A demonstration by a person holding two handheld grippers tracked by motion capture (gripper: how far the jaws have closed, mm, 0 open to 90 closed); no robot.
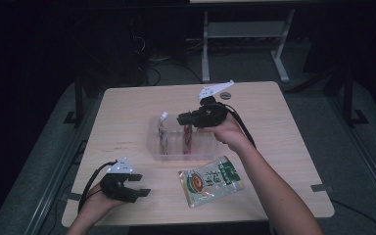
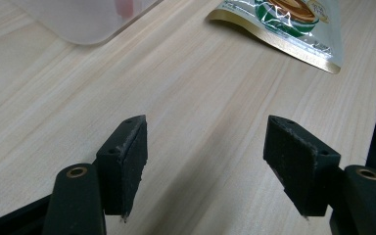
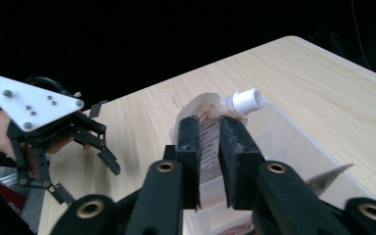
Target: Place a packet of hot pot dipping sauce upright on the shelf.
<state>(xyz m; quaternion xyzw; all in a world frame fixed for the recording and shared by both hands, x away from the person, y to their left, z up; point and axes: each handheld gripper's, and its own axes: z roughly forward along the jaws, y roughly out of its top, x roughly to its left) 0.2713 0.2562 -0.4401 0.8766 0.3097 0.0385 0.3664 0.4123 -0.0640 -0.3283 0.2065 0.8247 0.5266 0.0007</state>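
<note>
Scene: a person at a wooden table [image 1: 127, 112] works two hand-held grippers over a clear plastic bin [image 1: 176, 149].
Right gripper [image 3: 209, 142]: clenched on a spouted pouch [image 3: 210, 132], its jaws pinching the pouch's flat body just below the white screw cap [image 3: 245, 101].
Pouch position: upright between the jaws, its lower part inside the bin's near end, directly ahead of and below the gripper.
Left gripper [image 2: 205, 166]: released, jaws spread wide, resting low over bare tabletop near the table's front edge, well apart from the bin.
Also on the table: a flat green-and-gold packet [image 1: 210, 180], lying ahead and to the right of the left gripper, just outside the bin's front wall.
Step in hand: by the look of it, the pouch is being set into, or drawn out of, the bin; the pictures do not settle which.
Next move: likely a steady vertical motion, keeping the pouch clear of the bin's wall and of the other pouches [image 1: 188, 134] inside.
</note>
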